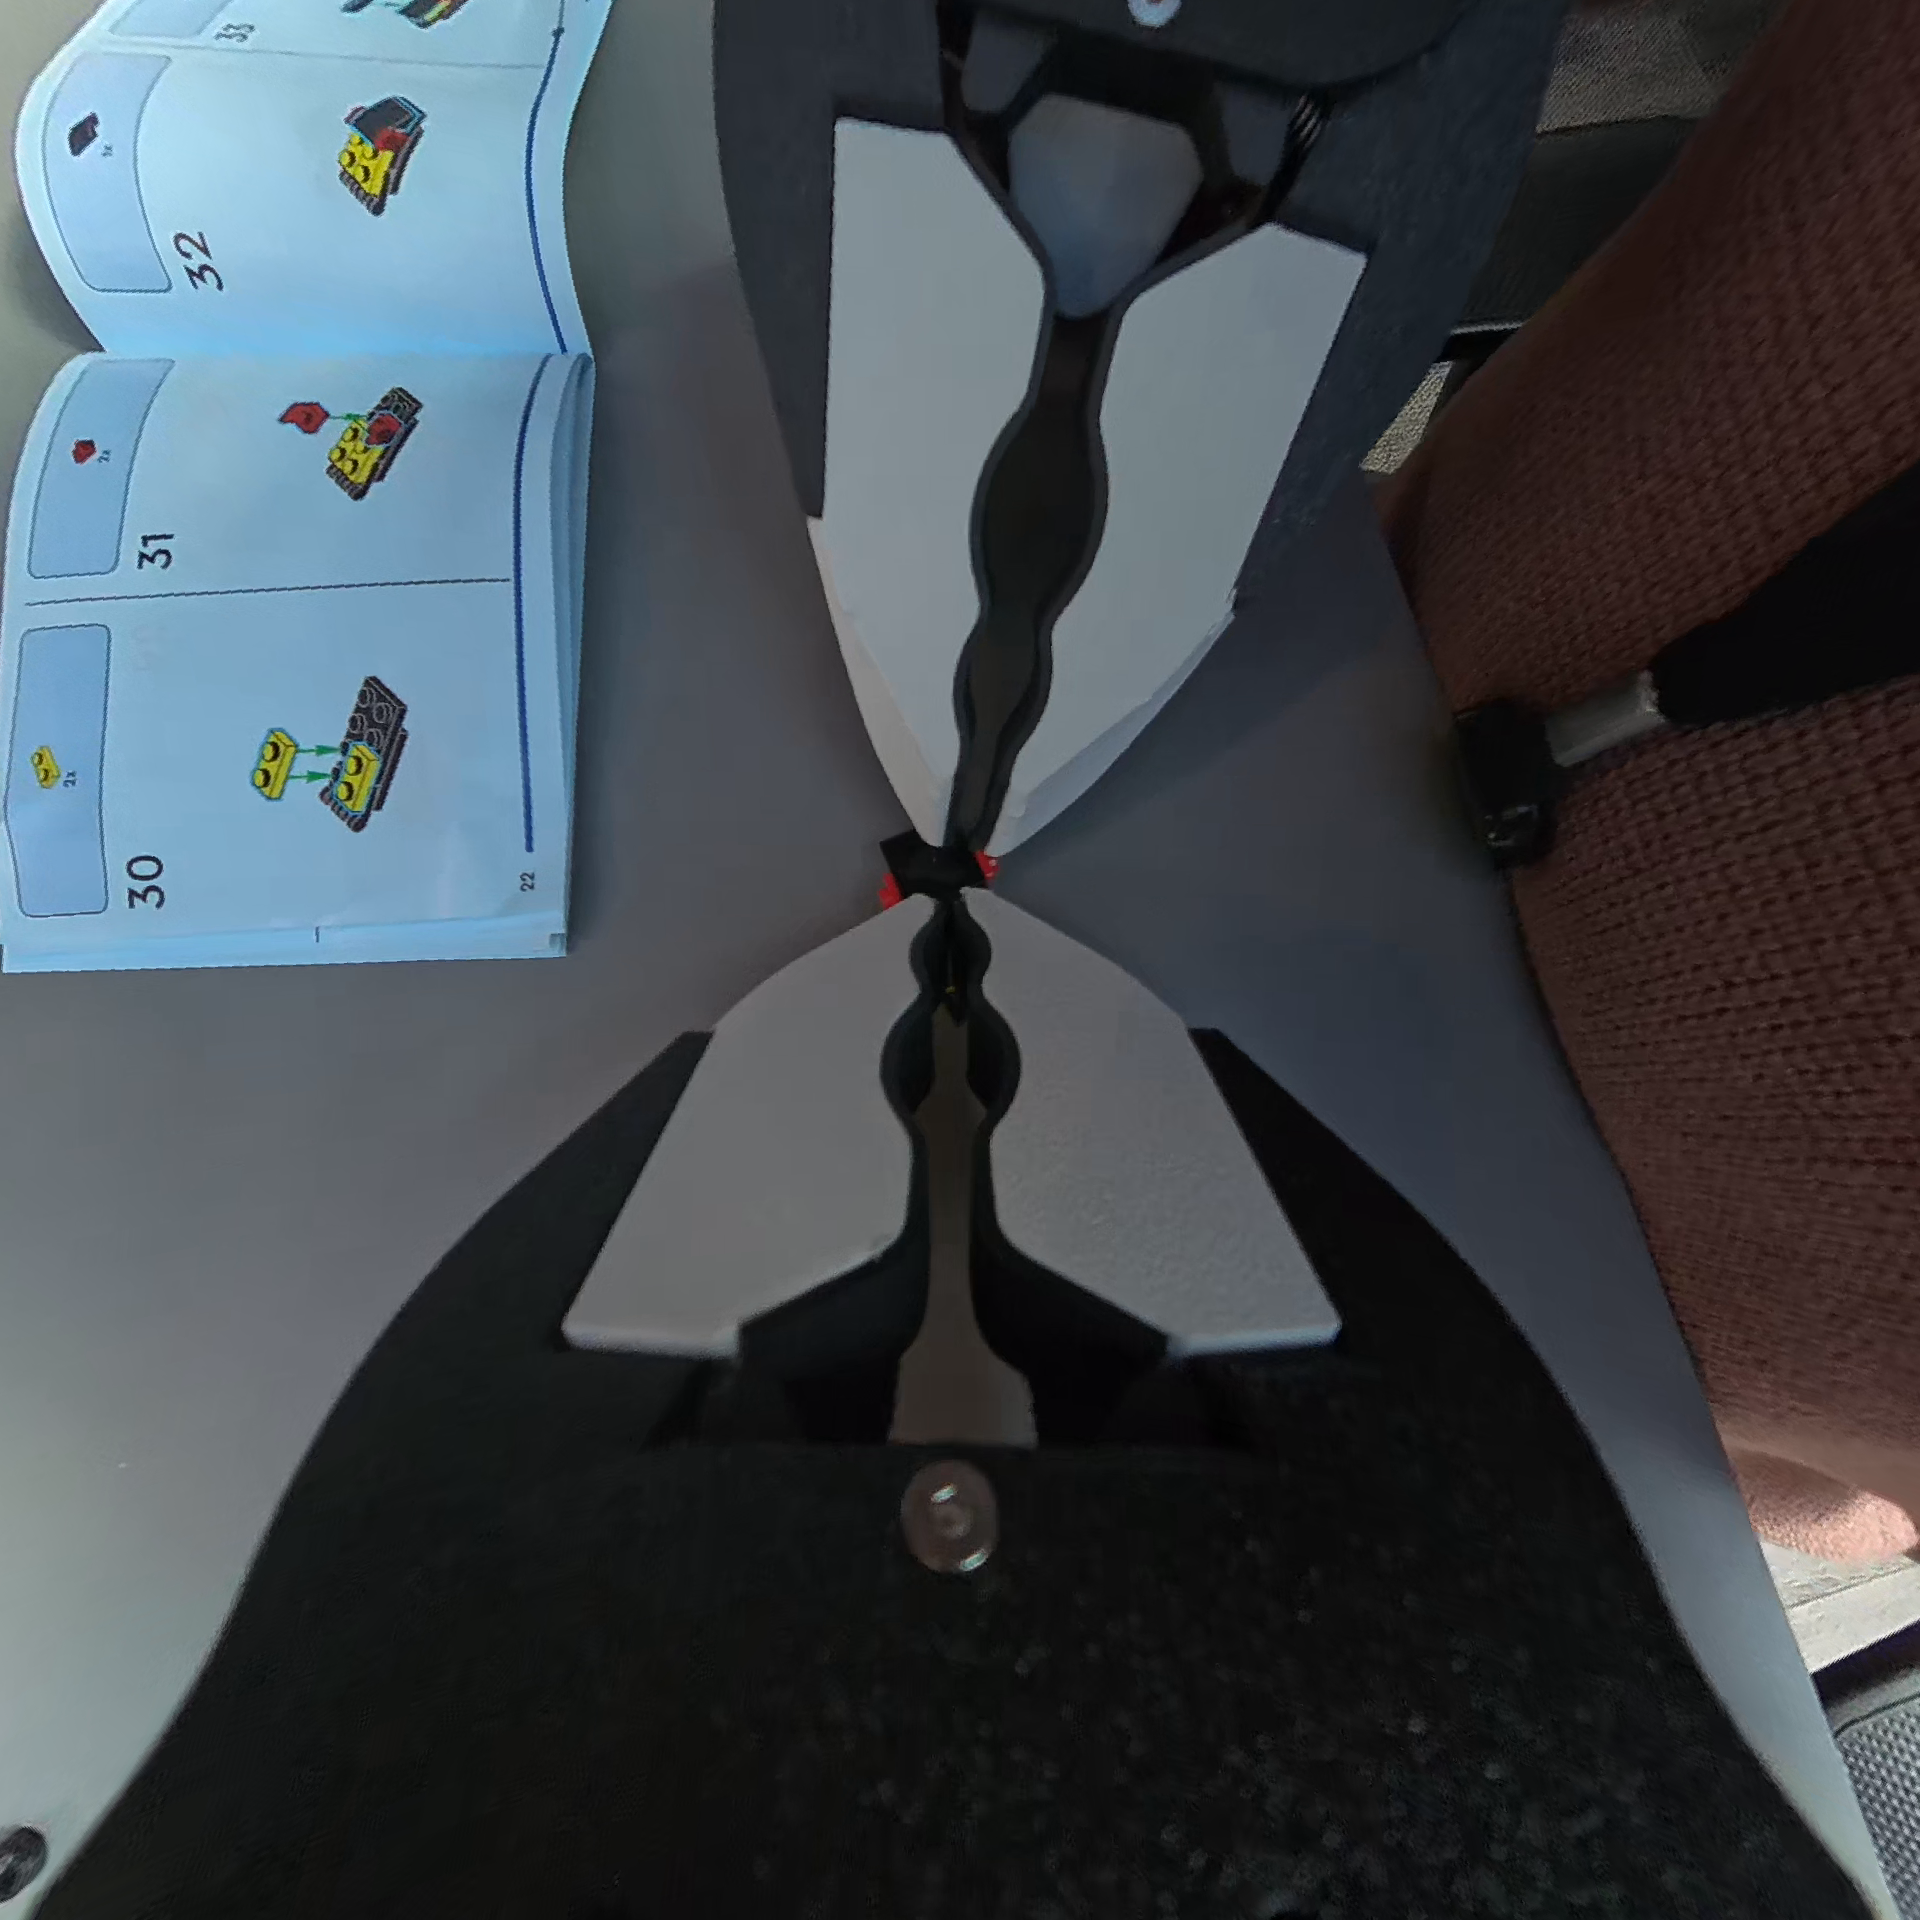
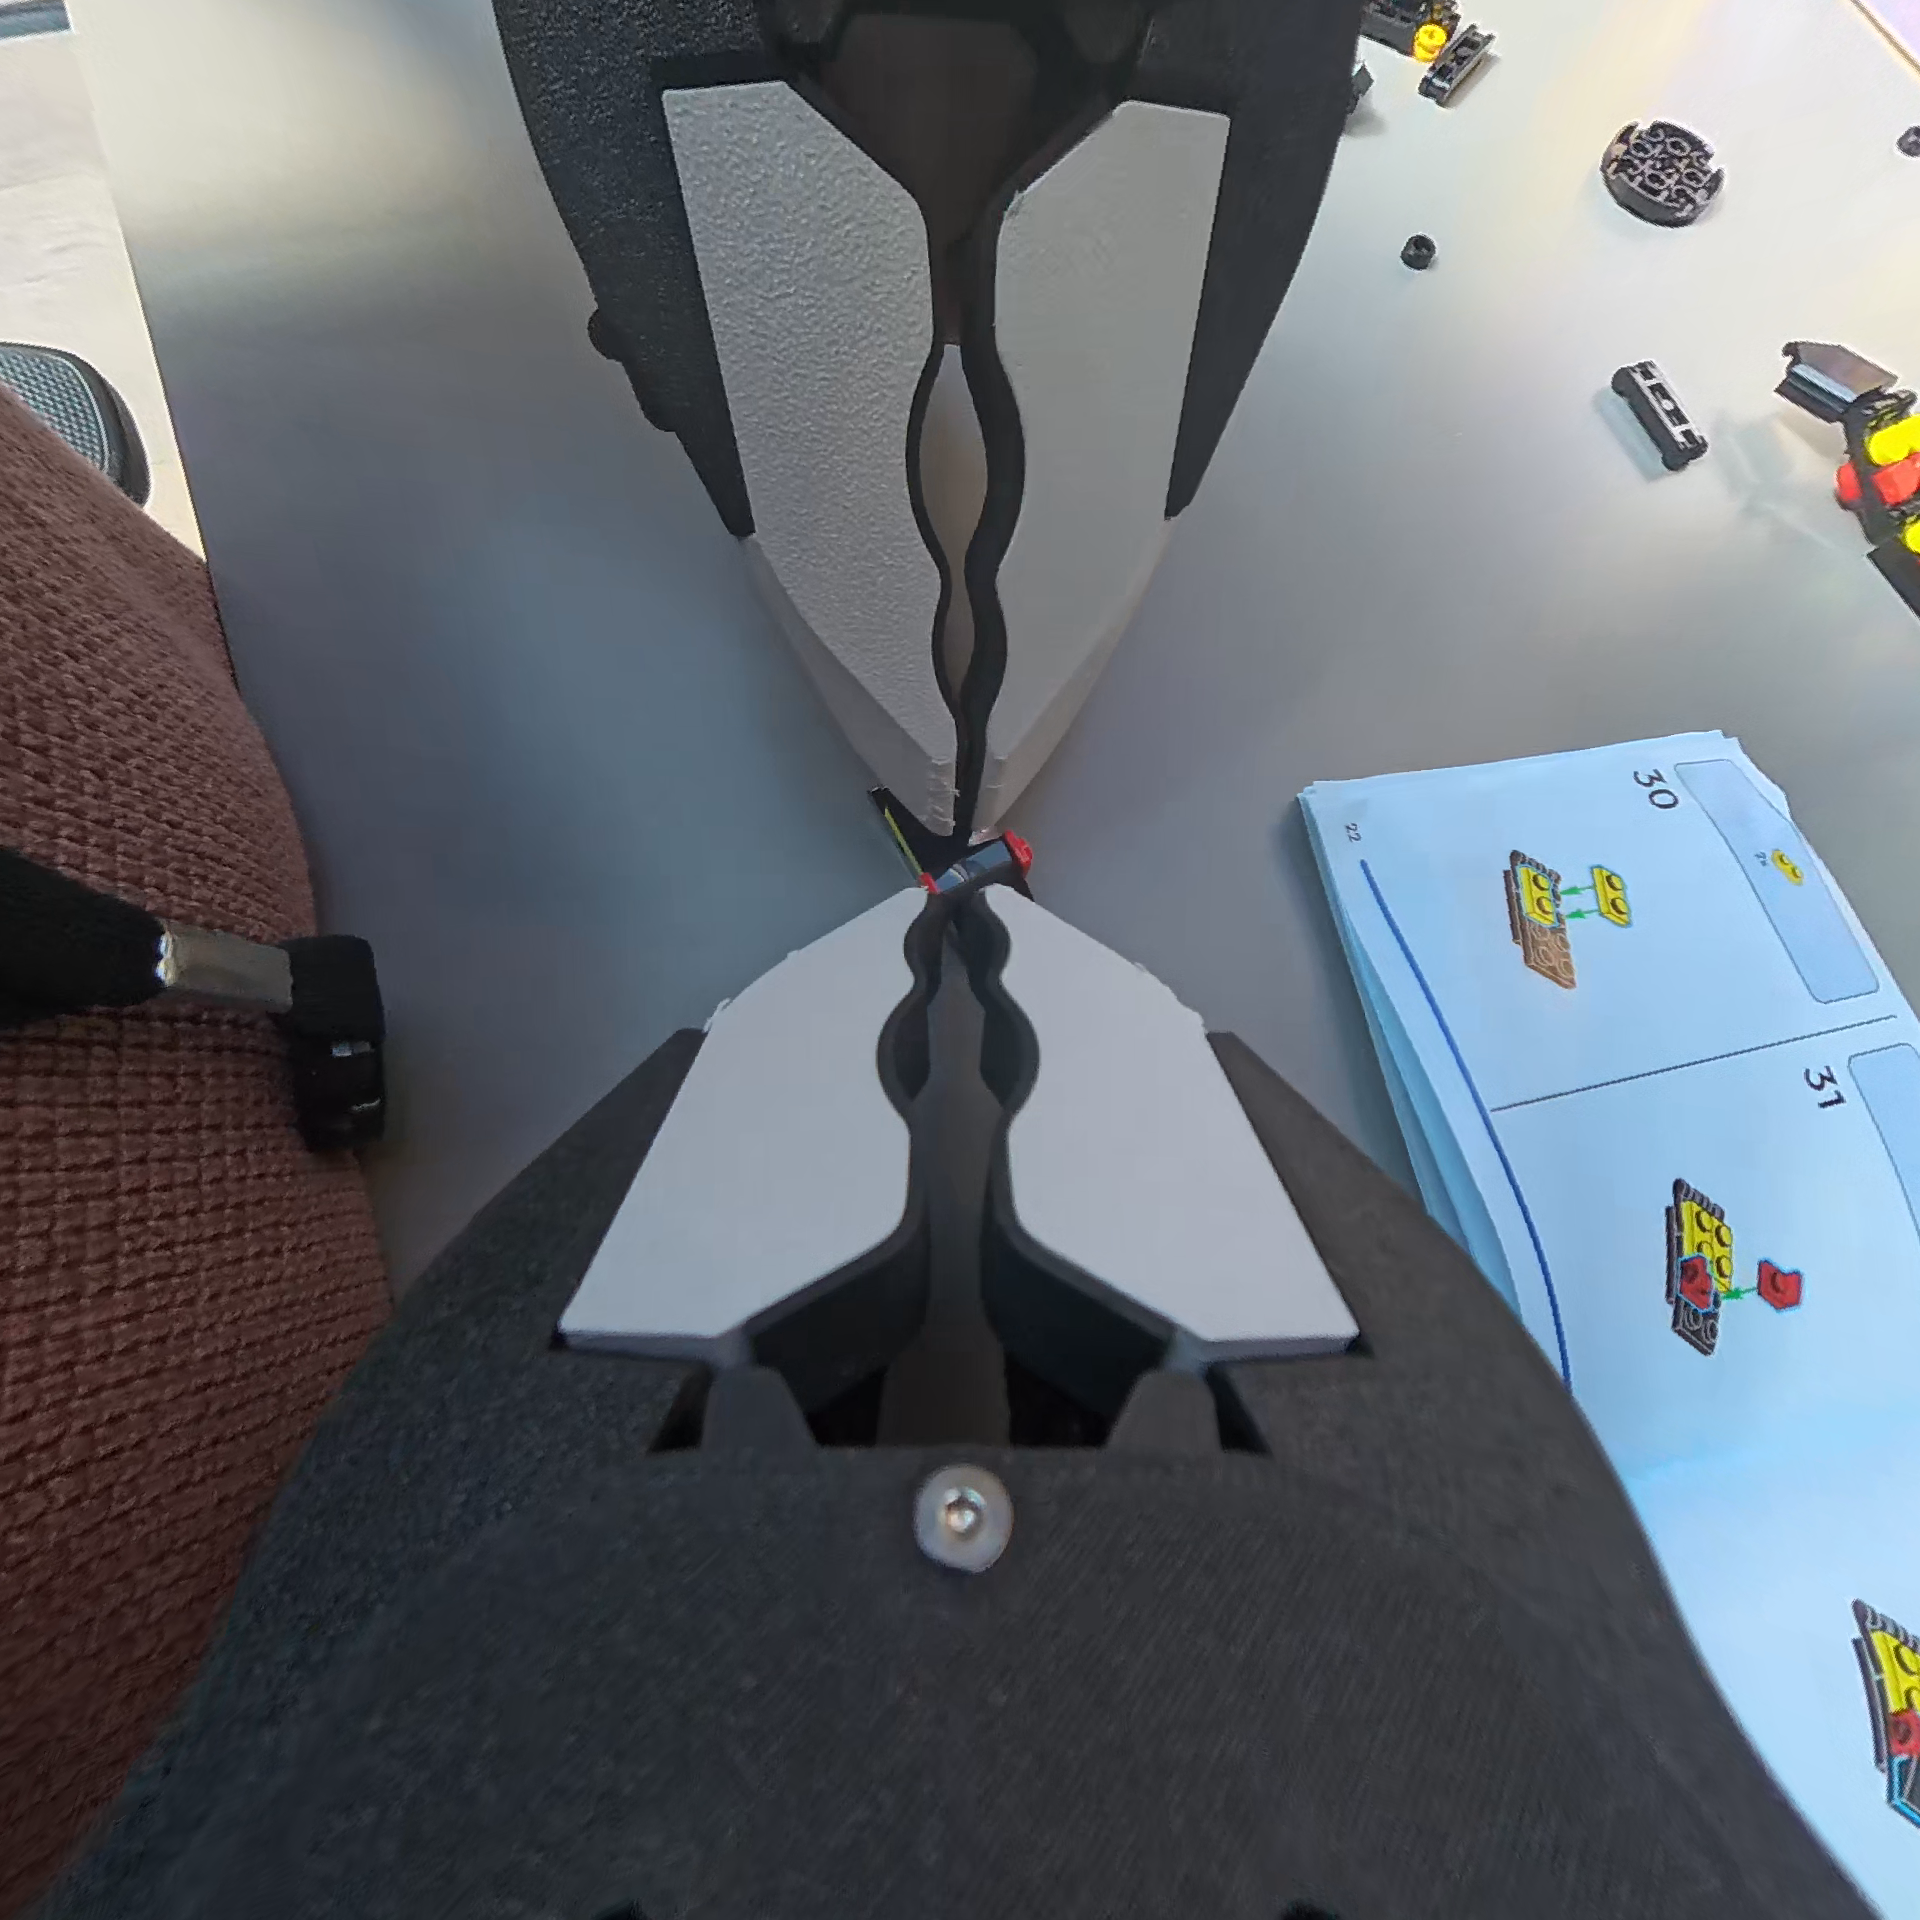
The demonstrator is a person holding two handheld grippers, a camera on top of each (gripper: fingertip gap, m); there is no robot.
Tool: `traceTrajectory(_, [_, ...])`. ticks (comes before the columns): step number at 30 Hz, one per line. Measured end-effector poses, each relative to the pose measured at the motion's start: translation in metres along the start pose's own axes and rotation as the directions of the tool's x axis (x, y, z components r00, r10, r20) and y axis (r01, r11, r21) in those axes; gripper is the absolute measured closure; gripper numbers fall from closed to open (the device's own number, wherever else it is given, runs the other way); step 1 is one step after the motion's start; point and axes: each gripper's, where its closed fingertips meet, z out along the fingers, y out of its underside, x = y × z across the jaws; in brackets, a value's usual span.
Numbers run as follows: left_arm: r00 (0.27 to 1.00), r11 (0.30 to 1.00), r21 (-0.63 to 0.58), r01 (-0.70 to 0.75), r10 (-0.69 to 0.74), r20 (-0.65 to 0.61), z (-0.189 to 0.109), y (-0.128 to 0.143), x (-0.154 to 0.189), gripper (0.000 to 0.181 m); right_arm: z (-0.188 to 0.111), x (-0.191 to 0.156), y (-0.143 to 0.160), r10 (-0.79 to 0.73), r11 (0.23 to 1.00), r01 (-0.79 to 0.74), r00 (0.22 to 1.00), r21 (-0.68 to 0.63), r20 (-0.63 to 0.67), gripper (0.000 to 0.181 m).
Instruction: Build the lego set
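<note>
My two grippers meet tip to tip above the grey table [image 1: 675,623]. In the left wrist view my left gripper [image 1: 951,920] is shut on a thin black plate with a yellow edge [image 1: 951,997], mostly hidden between its pads. My right gripper [image 1: 971,836] comes in from the top, shut on a small black piece with red ends [image 1: 935,868]. In the right wrist view my right gripper [image 2: 961,904] grips that black and red piece [image 2: 982,860]. The left gripper [image 2: 966,816] opposite holds the black and yellow plate [image 2: 896,831]. The two parts touch.
An open instruction booklet [image 1: 291,623] lies on the table; it also shows in the right wrist view [image 2: 1662,1039]. Loose black parts [image 2: 1662,166] [image 2: 1659,414] and a partly built black, yellow and red model [image 2: 1881,468] lie beyond it. A brown knitted sleeve [image 2: 125,1039] is at the table edge. My left and right fingertips are right by each other.
</note>
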Motion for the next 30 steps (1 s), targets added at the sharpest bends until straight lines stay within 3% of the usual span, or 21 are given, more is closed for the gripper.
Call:
traceTrajectory(18, [0.999,0.998,0.047,0.048,-0.049,0.024,0.001,-0.001,-0.001,0.181,0.000,0.000,0.000,0.051,0.999,-0.051,0.998,-0.005,-0.023,0.178])
traceTrajectory(24, [0.995,0.984,0.149,0.097,-0.093,-0.030,-0.003,-0.009,0.007,0.156,-0.001,-0.003,0.000,0.069,0.998,-0.069,0.998,-0.006,-0.001,0.176])
traceTrajectory(30, [0.994,0.983,0.158,0.092,-0.101,0.049,-0.016,-0.009,0.004,0.156,-0.003,-0.003,0.000,0.094,0.996,-0.094,0.996,0.007,0.006,0.175])
